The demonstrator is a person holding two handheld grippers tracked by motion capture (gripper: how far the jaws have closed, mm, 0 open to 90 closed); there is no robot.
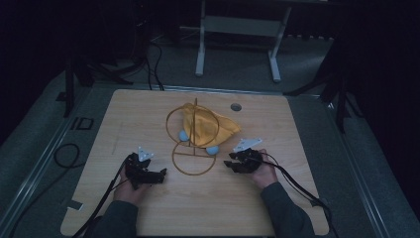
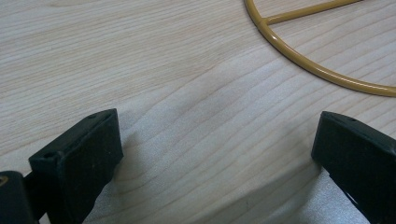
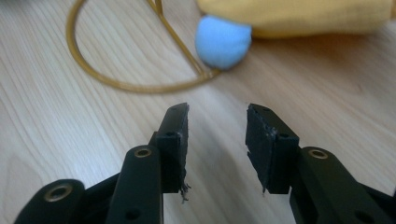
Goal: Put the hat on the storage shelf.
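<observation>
A gold wire stand [image 1: 193, 134] made of rings stands mid-table, one ring upright and one flat on the wood. A yellow cloth [image 1: 210, 126] with light blue pompoms [image 1: 212, 149] hangs over the upright ring. In the right gripper view the cloth [image 3: 299, 16] and one pompom [image 3: 222, 43] lie just beyond the flat ring [image 3: 116, 81]. My left gripper [image 1: 159, 177] rests open at the lower left of the stand, jaws wide, with the ring [image 2: 317, 70] ahead of it. To the stand's right, my right gripper [image 1: 229, 163] is open with nothing between its jaws.
The wooden table [image 1: 148, 109] has a small round grommet [image 1: 236, 106] near its far edge. Cables [image 1: 297, 186] trail from both grippers toward the front edge. A metal frame [image 1: 237, 34] stands on the floor beyond the table.
</observation>
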